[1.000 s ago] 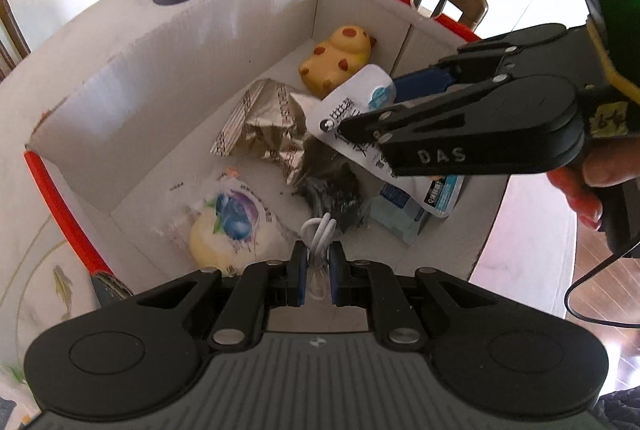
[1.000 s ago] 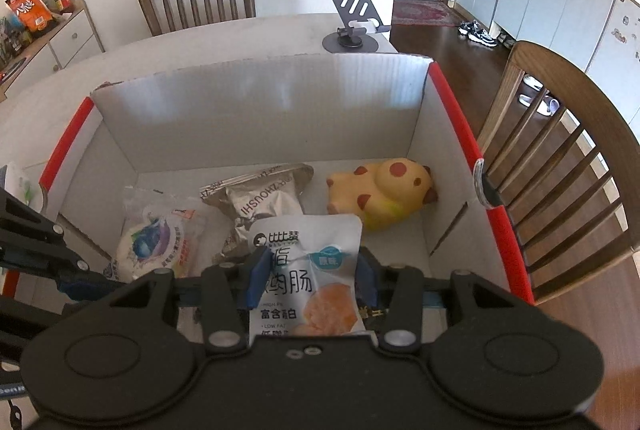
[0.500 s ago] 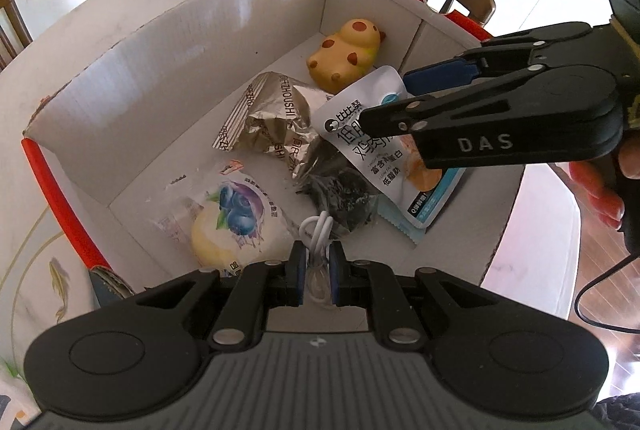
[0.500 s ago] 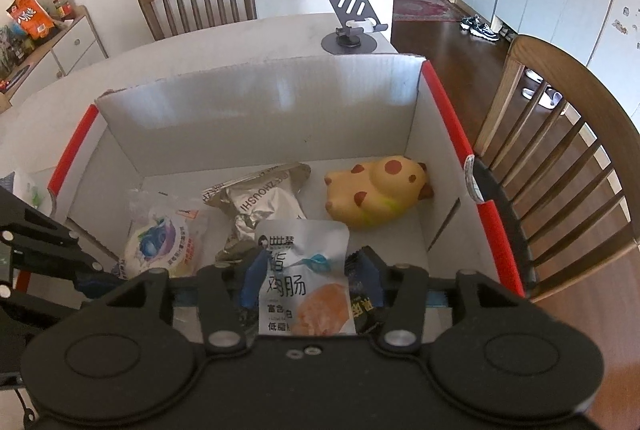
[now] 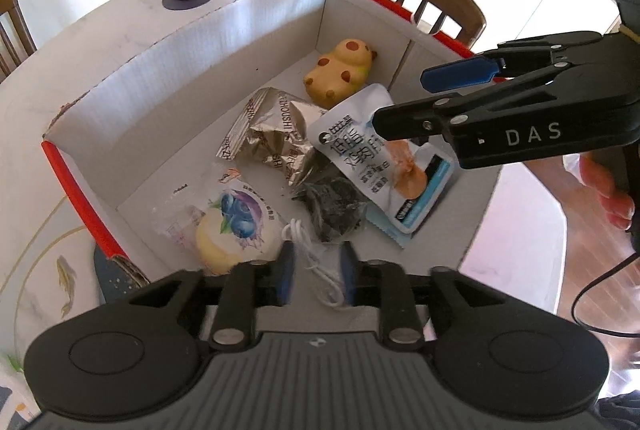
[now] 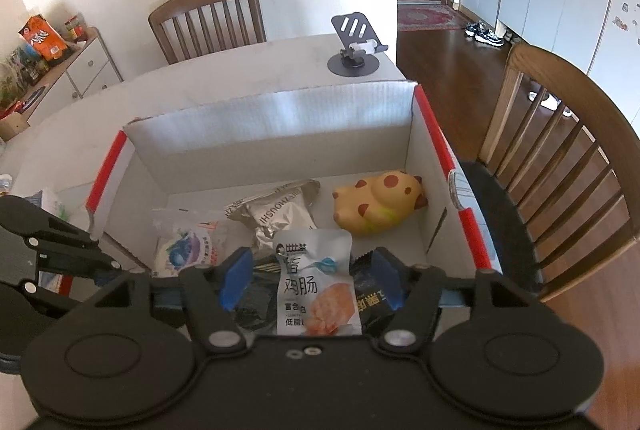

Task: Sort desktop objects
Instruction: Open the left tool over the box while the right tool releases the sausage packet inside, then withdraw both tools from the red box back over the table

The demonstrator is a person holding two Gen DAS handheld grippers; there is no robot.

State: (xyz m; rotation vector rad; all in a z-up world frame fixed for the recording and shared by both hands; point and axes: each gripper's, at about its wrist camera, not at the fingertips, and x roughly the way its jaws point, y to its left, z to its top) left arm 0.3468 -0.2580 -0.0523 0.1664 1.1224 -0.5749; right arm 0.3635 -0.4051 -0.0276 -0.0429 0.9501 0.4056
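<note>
- Glossy white sausage pouch [image 6: 316, 286], flat, orange print, lying inside corrugated cardboard box [image 6: 272, 118] atop crinkled foil packet [image 6: 280, 216].
- Right gripper [image 6: 310, 280] spread apart around pouch.
- Left gripper [image 5: 314, 276] parted over coiled white cable [image 5: 320, 262].

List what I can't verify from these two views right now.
- White cable: lower end hidden behind the left hand-held gripper, left wrist view.
- White pouch: bottom edge hidden by the right hand-held gripper body, right wrist view.
- Black packet: mostly covered, label unreadable.

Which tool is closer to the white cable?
Left. The left tool has its fingers either side of the white cable; the right tool is farther off, above the sausage pouch.
</note>
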